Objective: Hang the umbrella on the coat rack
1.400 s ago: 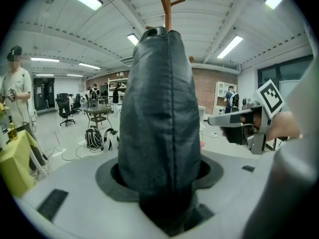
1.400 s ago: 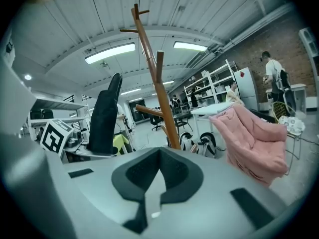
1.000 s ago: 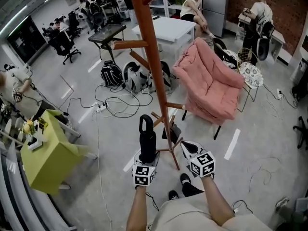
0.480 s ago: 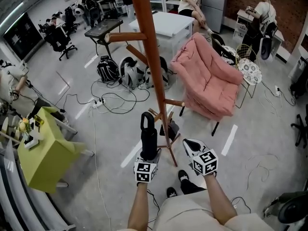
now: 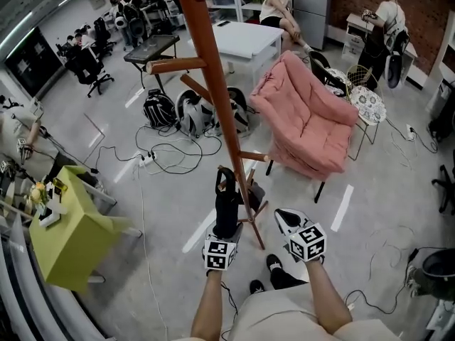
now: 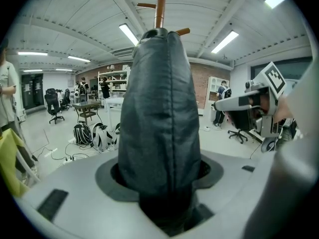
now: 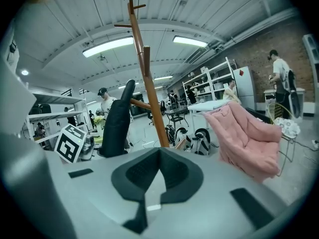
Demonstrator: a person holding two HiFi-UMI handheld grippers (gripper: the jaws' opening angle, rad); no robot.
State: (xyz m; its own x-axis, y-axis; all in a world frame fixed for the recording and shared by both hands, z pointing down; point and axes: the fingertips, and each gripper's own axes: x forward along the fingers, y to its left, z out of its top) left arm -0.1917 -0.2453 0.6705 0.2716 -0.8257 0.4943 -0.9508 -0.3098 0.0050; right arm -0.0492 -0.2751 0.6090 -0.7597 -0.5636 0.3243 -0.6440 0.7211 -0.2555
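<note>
Black umbrella (image 5: 227,203) upright, clamped in left gripper (image 5: 226,231); right gripper (image 5: 286,220) closed, empty.

Two grippers are showing, the left gripper (image 5: 226,229) and the right gripper (image 5: 284,219). One black umbrella (image 5: 227,206) and one brown coat rack (image 5: 211,84) are standing ahead. One pink armchair (image 5: 313,123), one white table (image 5: 249,38) and one yellow-green table (image 5: 67,236) are sitting around, and three backpacks (image 5: 158,109) are lying together.

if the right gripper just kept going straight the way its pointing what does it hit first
Most likely the coat rack, whose pole stands almost dead ahead of the right gripper; depth is hard to judge.
</note>
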